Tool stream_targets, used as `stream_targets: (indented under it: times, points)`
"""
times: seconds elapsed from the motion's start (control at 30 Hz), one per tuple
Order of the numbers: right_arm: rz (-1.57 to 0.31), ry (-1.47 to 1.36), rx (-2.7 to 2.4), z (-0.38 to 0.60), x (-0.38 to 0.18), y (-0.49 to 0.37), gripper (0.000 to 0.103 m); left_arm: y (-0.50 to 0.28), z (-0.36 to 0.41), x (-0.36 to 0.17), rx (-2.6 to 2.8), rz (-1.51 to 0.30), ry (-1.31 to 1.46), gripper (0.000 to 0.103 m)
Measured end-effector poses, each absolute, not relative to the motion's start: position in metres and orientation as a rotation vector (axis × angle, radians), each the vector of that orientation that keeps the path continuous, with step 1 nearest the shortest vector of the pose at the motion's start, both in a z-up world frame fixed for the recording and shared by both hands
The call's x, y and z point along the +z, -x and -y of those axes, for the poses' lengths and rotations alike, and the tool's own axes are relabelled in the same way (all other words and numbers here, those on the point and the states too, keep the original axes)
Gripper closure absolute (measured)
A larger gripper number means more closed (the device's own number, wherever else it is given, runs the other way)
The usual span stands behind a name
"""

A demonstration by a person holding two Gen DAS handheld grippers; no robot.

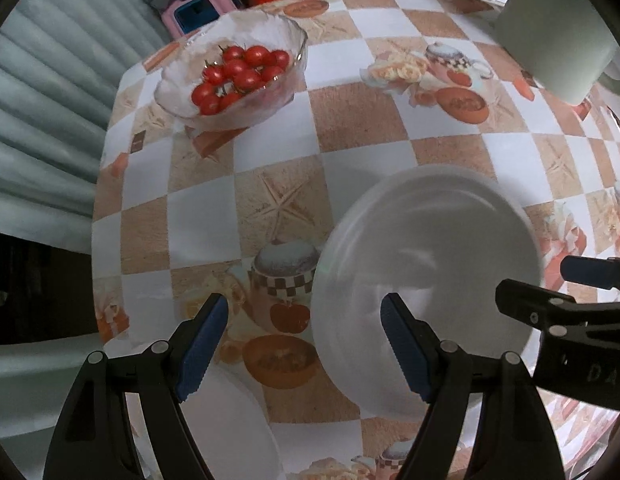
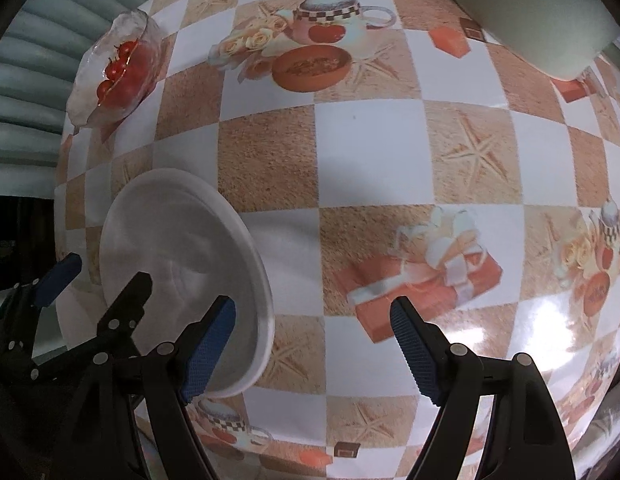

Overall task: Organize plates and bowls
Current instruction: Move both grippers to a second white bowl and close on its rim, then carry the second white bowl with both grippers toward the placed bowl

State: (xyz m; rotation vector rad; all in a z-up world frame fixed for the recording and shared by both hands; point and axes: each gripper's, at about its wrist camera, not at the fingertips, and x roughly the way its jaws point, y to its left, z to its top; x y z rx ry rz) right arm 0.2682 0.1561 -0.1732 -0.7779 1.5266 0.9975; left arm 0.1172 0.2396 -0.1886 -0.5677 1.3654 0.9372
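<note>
Left wrist view. The left tool (image 1: 304, 344) is shown with its jaws spread wide and nothing between them, held low over the checkered surface (image 1: 361, 128) and aimed forward. A white plate (image 1: 425, 280) is seen just ahead, its near rim crossed by the tool's right-hand pad; contact cannot be confirmed. A second white dish (image 1: 230, 432) is partly seen beneath the left-hand finger. The right tool (image 1: 569, 300) enters from the right edge, just beside the plate. A glass bowl of cherry tomatoes (image 1: 234, 76) stands well apart at the far left corner. A collision between the two tools is judged possible, both being crowded at the same plate; a smooth rim could also slip if pinched off-centre.

Right wrist view. The right tool (image 2: 313, 348) is likewise shown wide open and empty, angled down toward the surface (image 2: 369, 152). The white plate (image 2: 182, 264) lies to its left, overlapped by the left-hand pad, with the left tool (image 2: 90, 280) at the plate's far side. The glass bowl (image 2: 118, 68) sits near the surface edge, where a careless sweep could displace it.
</note>
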Motion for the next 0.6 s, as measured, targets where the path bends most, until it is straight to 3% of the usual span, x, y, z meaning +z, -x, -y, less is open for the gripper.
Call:
stream_targets:
  times: [0.1,0.13,0.2,0.23,0.27,0.3,0.33,0.5,0.6]
  points:
    - [-1.53,0.772,0.99,-0.158,-0.18,-0.269,0.023,-0.116,-0.245,-0.196,0.935,-1.378,0.606,0.024]
    - [-1.526,0.774,0.985,-0.16,-0.182,-0.268,0.032,-0.115,-0.247,-0.199,0.932,-1.379,0.62,0.028]
    - [-1.533,0.774,0.989,-0.16,-0.185,-0.266,0.045,-0.115,-0.248,-0.204,0.921,-1.391,0.65,0.048]
    - [-1.553,0.759,0.999,-0.161,-0.187,-0.266,0.047,-0.114,-0.249,-0.206,0.901,-1.379,0.685,0.051]
    - [-1.554,0.758,0.997,-0.161,-0.188,-0.265,0.05,-0.114,-0.25,-0.206,0.891,-1.37,0.697,0.061]
    - [-1.556,0.754,1.007,-0.162,-0.188,-0.264,0.06,-0.117,-0.249,-0.206,0.866,-1.365,0.71,0.073]
    - [-1.569,0.747,1.027,-0.162,-0.189,-0.263,0.069,-0.12,-0.247,-0.206,0.849,-1.369,0.7,0.077]
    - [-1.613,0.735,1.044,-0.161,-0.194,-0.258,0.087,-0.127,-0.24,-0.203,0.828,-1.368,0.674,0.079]
    - [-1.614,0.753,1.036,-0.153,-0.195,-0.253,0.087,-0.127,-0.23,-0.202,0.815,-1.364,0.689,0.08]
